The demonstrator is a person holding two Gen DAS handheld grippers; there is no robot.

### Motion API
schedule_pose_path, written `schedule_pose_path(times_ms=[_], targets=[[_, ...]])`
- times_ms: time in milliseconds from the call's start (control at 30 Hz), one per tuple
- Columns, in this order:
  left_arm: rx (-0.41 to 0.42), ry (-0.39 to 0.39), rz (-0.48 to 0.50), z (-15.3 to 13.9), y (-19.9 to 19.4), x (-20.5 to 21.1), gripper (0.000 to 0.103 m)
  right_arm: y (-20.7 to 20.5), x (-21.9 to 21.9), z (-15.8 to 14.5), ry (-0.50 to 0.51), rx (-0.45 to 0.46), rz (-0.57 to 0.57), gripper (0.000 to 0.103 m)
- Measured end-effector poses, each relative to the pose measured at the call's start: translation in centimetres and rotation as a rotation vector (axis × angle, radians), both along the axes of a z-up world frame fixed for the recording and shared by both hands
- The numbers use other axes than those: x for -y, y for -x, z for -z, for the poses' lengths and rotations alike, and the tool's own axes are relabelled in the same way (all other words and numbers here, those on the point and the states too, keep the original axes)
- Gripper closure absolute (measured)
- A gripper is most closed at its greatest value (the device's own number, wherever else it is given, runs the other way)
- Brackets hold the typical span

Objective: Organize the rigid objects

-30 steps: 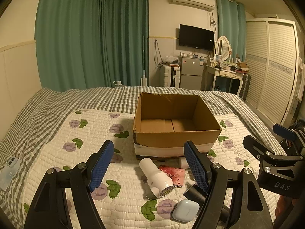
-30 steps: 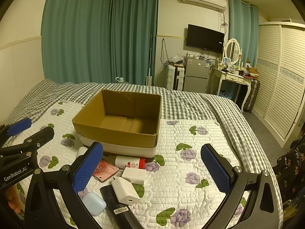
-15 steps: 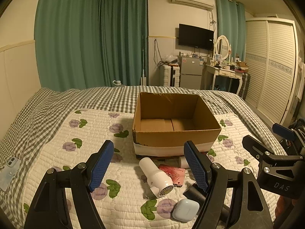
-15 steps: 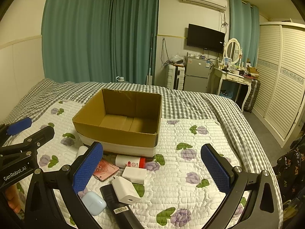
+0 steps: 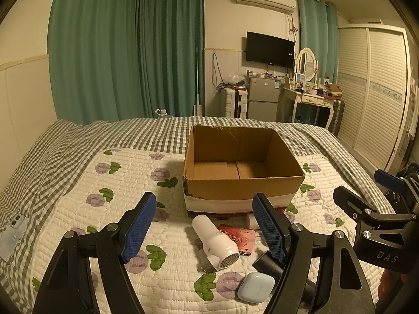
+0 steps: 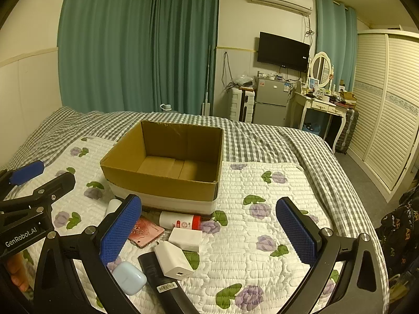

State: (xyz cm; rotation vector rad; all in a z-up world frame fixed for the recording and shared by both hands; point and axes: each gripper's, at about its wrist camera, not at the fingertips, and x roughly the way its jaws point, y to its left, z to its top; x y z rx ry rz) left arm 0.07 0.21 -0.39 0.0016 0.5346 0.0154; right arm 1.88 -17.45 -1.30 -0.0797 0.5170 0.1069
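Note:
An empty open cardboard box [image 5: 243, 183] [image 6: 157, 183] stands on the quilted bed. In front of it lie a white cylinder [image 5: 214, 242], a pink phone [image 5: 239, 238] [image 6: 146, 233], a pale blue earbud case [image 5: 255, 286] [image 6: 128, 277], a black bar [image 6: 159, 280], a white charger [image 6: 172, 260], a white block [image 6: 186, 238] and a white bottle with a red cap [image 6: 179, 221]. My left gripper [image 5: 204, 226] is open and empty above the white cylinder. My right gripper [image 6: 209, 234] is open and empty above the white block.
A phone in a clear case [image 5: 11, 231] lies at the bed's left edge. The checked blanket [image 6: 275, 144] covers the far bed. A desk, fridge and wardrobe [image 6: 387, 120] stand beyond. The quilt to the right [image 6: 262, 248] holds no objects.

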Motion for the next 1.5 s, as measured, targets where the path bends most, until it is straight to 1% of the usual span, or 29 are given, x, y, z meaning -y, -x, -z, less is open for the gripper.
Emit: schedule_pose_path(times_ms=[600, 767, 900, 967, 1100, 1200, 1267, 1400, 1500], targets=[[0.001, 0.0, 0.0, 0.0, 0.0, 0.0, 0.024, 0.0, -0.1, 0.2, 0.001, -0.001, -0.002, 0.0], [0.012, 0.016, -0.003, -0.3, -0.1, -0.3, 0.024, 0.0, -0.3, 0.1, 0.003, 0.001, -0.008, 0.0], [-0.008, 0.027, 0.005, 0.4, -0.5, -0.5, 0.024, -0.1, -0.4, 0.1, 0.004, -0.005, -0.019, 0.0], [-0.04, 0.03, 0.0, 1.1, -1.0, -0.7, 0.024, -0.3, -0.3, 0.5, 0.006, -0.017, -0.022, 0.0], [-0.166, 0.007, -0.038, 4.1, -2.9, -0.9, 0.024, -1.7, -0.1, 2.6, 0.015, -0.089, -0.015, 0.0], [-0.262, 0.018, -0.032, 6.6, -4.3, -0.8, 0.024, -2.6, 0.1, 4.2, 0.027, -0.143, -0.01, 0.0], [-0.321, 0.005, -0.036, 8.3, -5.2, -0.4, 0.025, -3.3, 0.4, 5.3, 0.026, -0.18, -0.01, 0.0], [-0.366, 0.04, -0.01, 10.1, -6.5, 0.4, 0.027, -4.2, 0.8, 7.3, 0.003, -0.238, -0.023, 0.0], [-0.388, 0.029, 0.004, 10.9, -7.5, 1.2, 0.027, -4.9, 0.8, 8.3, -0.014, -0.271, -0.034, 0.0]])
